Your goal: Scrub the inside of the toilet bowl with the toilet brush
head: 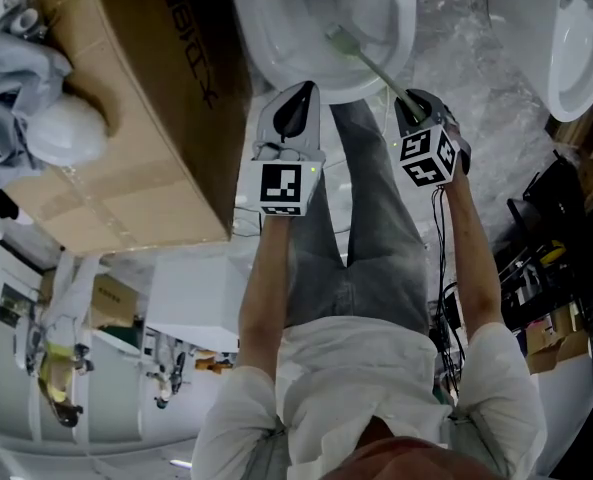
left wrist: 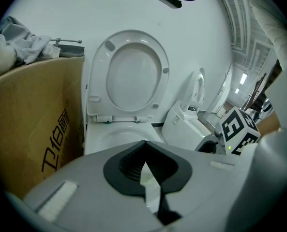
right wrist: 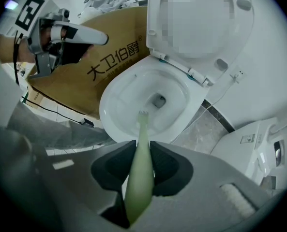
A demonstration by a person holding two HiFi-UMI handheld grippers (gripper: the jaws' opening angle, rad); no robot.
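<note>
Green toilet brush (right wrist: 143, 124) in right gripper (right wrist: 142, 145), inside toilet bowl (right wrist: 182, 88)

Two toilets are standing in the head view, the near toilet (head: 256, 28) and the side toilet (head: 576, 58). One toilet brush (head: 368, 63), one cardboard box (head: 146, 118) and two claws, the left claw (head: 301, 90) and the right claw (head: 408, 98), are showing.

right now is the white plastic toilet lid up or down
Up. The white plastic toilet lid stands raised behind the white ceramic bowl, which lies open with the pale green toilet brush reaching in.
</note>
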